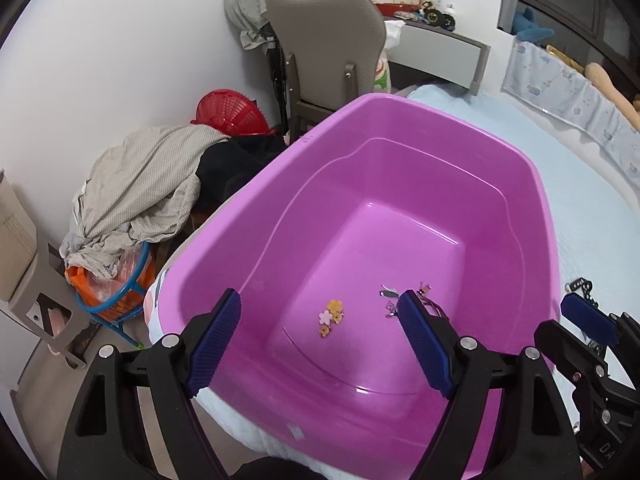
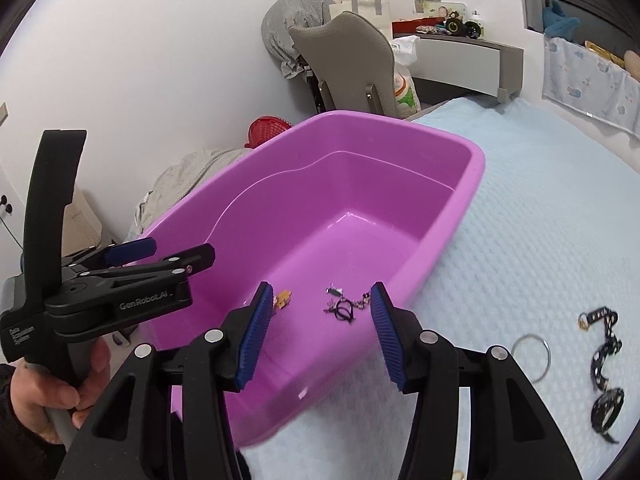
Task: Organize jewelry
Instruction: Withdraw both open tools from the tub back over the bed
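A pink plastic tub (image 1: 400,184) (image 2: 476,160) stands on the light blue bed cover (image 2: 520,220). On its floor lie a flower-shaped clip (image 1: 330,316) (image 2: 283,299) and a small tangle of dark chain jewellery (image 1: 390,298) (image 2: 344,306). My left gripper (image 1: 320,298) hangs open over the tub's near end, nothing between its pads. My right gripper (image 2: 322,292) is open over the near right rim, also empty. To the right on the cover lie a silver bangle (image 2: 532,356) and a black perforated bracelet (image 2: 604,368).
A hand (image 2: 80,384) holds the left gripper (image 2: 172,254) at the tub's left. Beyond the tub stand a grey chair (image 1: 328,40) and a desk (image 1: 440,48). A heap of clothes (image 1: 140,188) and a red basket (image 1: 228,114) lie left of the bed.
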